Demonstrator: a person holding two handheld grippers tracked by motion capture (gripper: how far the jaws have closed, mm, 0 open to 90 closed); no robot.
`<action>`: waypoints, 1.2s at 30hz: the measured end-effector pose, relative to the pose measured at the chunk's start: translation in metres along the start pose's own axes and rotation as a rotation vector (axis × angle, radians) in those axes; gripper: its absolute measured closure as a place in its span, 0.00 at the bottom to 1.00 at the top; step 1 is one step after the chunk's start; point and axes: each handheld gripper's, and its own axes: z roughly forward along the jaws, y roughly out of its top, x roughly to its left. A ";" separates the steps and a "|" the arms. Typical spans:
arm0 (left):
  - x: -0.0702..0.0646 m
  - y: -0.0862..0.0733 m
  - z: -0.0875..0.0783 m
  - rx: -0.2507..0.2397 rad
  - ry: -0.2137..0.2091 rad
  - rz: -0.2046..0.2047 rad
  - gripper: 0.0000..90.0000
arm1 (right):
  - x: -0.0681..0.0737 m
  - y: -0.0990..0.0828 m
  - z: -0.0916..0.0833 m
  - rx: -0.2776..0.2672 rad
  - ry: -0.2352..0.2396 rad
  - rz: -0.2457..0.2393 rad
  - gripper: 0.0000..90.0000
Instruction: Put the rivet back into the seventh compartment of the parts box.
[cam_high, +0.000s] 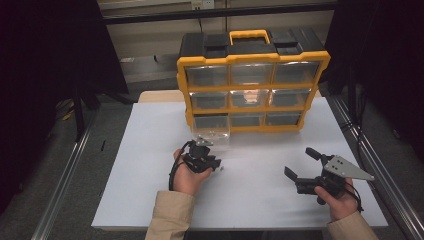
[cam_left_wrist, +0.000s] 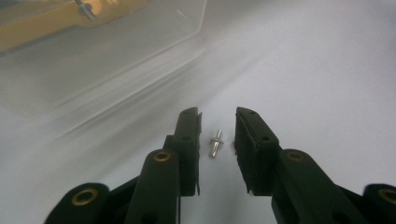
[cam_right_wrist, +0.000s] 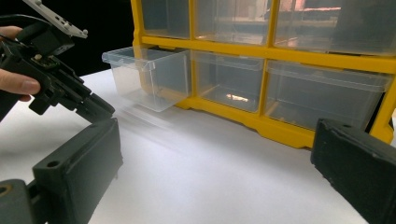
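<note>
Right now the small metal screw (cam_left_wrist: 215, 143) lies on the white table (cam_high: 150, 150), just in front of the pulled-out clear drawer (cam_right_wrist: 149, 77) at the bottom left of the yellow organizer (cam_high: 252, 90). The left gripper (cam_left_wrist: 218, 130) hangs over the screw with one jaw on each side of it. In the left gripper view a sliver of table shows between each pad and the screw, so the pads do not press on it yet and nothing is held.

The screw is tiny, smooth and round-bodied, and that is where the trouble probably lies. If the jaws meet it off-centre, one pad will likely touch first and flick it sideways, rolling it away from the drawer or under the drawer's front edge. If the pads sit too high above the table when they close, they may pinch only the head and the screw could tip and drop out on the lift. If they press too low, they scrape the table and may bind.

The right gripper (cam_high: 305, 165) rests well to the right of the drawer, its jaws spread wide with nothing between them. It is too far off to catch a stray screw.
</note>
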 end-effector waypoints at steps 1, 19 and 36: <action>-0.001 -0.001 0.002 0.004 0.002 -0.004 0.79 | 0.000 0.000 0.000 0.000 -0.001 0.000 0.02; 0.000 -0.007 0.014 0.023 0.014 -0.007 0.87 | 0.000 0.000 0.000 0.002 0.000 -0.004 0.02; 0.002 -0.006 0.011 0.024 0.010 -0.053 0.96 | 0.000 0.000 0.000 0.000 -0.002 -0.002 0.02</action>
